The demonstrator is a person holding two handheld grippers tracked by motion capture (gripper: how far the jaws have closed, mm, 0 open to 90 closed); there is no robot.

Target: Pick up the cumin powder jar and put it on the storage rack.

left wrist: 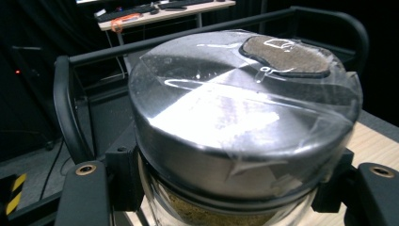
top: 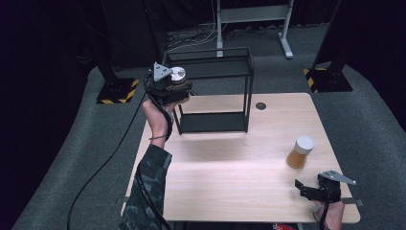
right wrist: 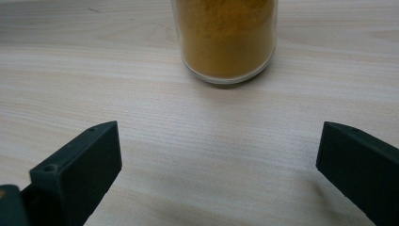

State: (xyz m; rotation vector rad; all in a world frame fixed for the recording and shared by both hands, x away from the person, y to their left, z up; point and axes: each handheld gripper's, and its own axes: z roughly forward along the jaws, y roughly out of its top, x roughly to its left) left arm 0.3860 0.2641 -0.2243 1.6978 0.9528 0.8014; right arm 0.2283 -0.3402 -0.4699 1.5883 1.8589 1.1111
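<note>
Glass jar [left wrist: 226,207], brushed-steel round lid [left wrist: 235,113]

Table [top: 225,177]: light wood top, rounded corners, 1 small dark round spot [top: 260,106] near its far edge.

Standing directly on it:
- 1 black wire-frame shelf rack [top: 249,91], 2 tiers, at the far left part of the top, its lower tier just above the wood.
- 1 glass jar [top: 299,152], white lid, orange-yellow powder inside, upright, near the right edge, well apart from the rack.
</note>
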